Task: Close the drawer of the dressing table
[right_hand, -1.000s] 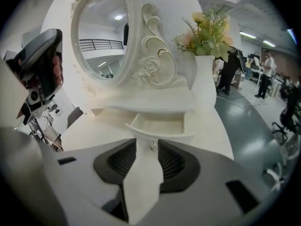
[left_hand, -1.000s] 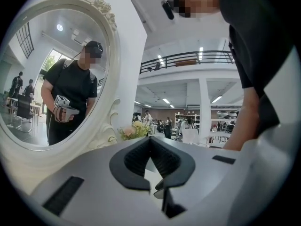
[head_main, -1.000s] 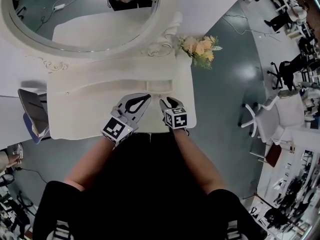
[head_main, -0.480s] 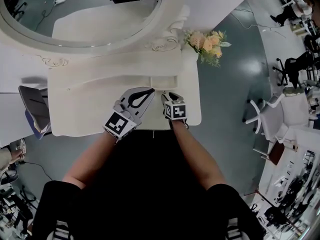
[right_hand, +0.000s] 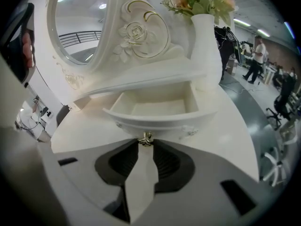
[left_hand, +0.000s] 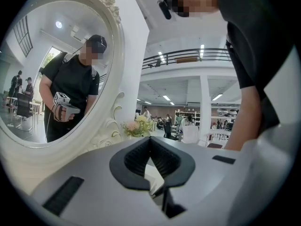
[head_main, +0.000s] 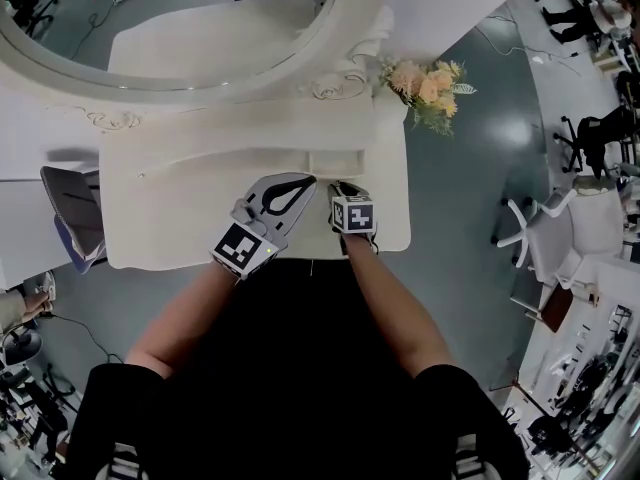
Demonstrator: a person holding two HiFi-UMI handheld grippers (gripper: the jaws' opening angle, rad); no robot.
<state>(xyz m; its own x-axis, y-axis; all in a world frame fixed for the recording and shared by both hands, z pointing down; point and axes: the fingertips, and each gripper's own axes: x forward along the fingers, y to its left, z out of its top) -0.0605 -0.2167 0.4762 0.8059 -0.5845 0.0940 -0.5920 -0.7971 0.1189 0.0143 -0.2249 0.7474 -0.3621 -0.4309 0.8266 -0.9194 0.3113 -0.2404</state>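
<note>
The white dressing table point(head_main: 180, 208) has a small drawer point(head_main: 335, 162) pulled out at its right. In the right gripper view the drawer point(right_hand: 155, 106) stands open and empty, with a gold knob point(right_hand: 147, 138) on its curved front. My right gripper point(right_hand: 146, 144) points down at that knob; its jaws are closing with the knob between the tips, and I see no firm press on it. In the head view the right gripper point(head_main: 341, 190) is at the drawer's front. My left gripper point(head_main: 305, 181) hovers just left of it, level and shut on nothing, with its tips point(left_hand: 150, 139) meeting.
A big oval mirror point(head_main: 150, 18) with a carved frame stands behind the tabletop. A white vase of flowers point(right_hand: 205, 46) sits at the back right corner, beside the drawer. A chair point(head_main: 70, 218) stands left of the table and an office chair point(head_main: 540, 238) to the right.
My right gripper has tipped downward and sunk toward the drawer front, so its jaws now hide under its marker cube. The left gripper has stayed put.
</note>
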